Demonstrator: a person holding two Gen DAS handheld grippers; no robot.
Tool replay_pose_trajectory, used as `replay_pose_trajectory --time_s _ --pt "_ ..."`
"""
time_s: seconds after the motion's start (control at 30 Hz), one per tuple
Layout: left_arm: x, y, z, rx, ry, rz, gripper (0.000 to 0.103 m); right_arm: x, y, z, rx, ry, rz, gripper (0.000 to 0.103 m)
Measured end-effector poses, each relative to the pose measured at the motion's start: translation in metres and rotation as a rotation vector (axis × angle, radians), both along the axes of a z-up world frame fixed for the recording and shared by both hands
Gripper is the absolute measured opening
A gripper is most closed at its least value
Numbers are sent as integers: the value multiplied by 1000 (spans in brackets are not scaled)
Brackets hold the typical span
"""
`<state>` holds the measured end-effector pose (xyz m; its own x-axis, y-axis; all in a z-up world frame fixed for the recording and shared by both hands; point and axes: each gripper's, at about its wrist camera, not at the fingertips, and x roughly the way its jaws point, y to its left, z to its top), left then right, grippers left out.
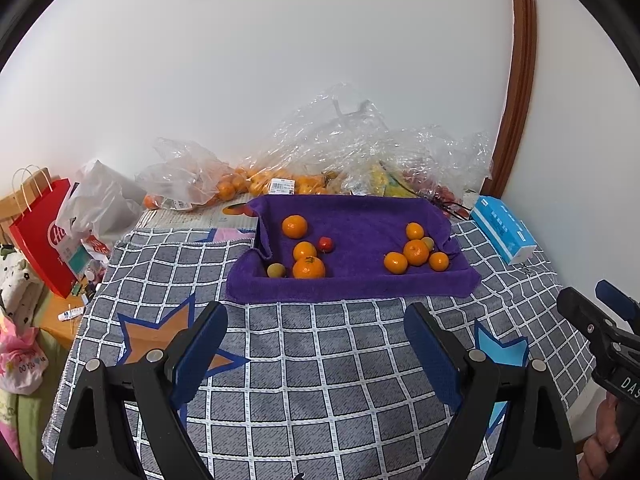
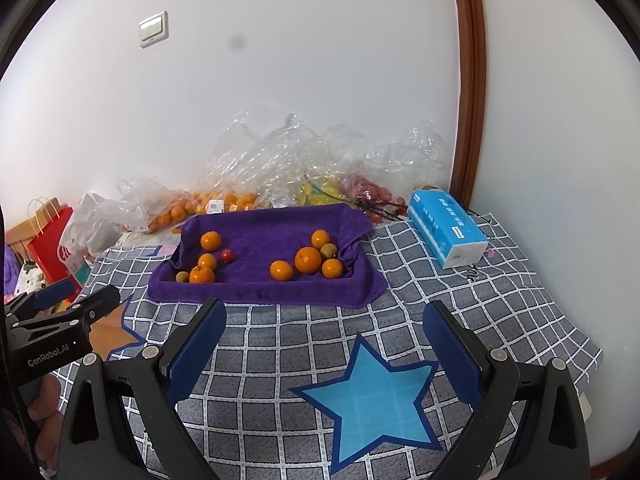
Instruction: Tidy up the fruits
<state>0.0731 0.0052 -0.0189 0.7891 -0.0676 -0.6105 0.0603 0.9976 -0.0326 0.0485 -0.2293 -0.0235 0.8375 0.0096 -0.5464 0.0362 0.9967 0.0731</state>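
Observation:
A purple towel-lined tray (image 1: 352, 284) (image 2: 264, 292) sits on the checked cloth. Its left part holds three oranges (image 1: 308, 268) (image 2: 202, 275), a small red fruit (image 1: 326, 244) (image 2: 228, 255) and a small green-yellow fruit (image 1: 276, 270) (image 2: 183, 277). Its right part holds several oranges (image 1: 416, 252) (image 2: 308, 260) and another green-yellow fruit (image 1: 428, 243) (image 2: 328, 250). My left gripper (image 1: 316, 332) is open and empty, in front of the tray. My right gripper (image 2: 324, 332) is open and empty, also in front; it shows at the right edge of the left wrist view (image 1: 600, 320).
Clear plastic bags of oranges (image 1: 256, 182) (image 2: 208, 204), yellow and red fruit lie against the wall behind the tray. A blue tissue pack (image 1: 504, 234) (image 2: 448, 232) lies at the right. A red paper bag (image 1: 40, 236) stands at the left, beyond the cloth's edge.

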Motion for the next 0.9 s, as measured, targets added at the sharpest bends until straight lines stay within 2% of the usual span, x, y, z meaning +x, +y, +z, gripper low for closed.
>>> replay_pose_trajectory --time_s 0.9 --pt "0 2 3 2 -3 2 90 -1 3 2 3 -10 5 98"
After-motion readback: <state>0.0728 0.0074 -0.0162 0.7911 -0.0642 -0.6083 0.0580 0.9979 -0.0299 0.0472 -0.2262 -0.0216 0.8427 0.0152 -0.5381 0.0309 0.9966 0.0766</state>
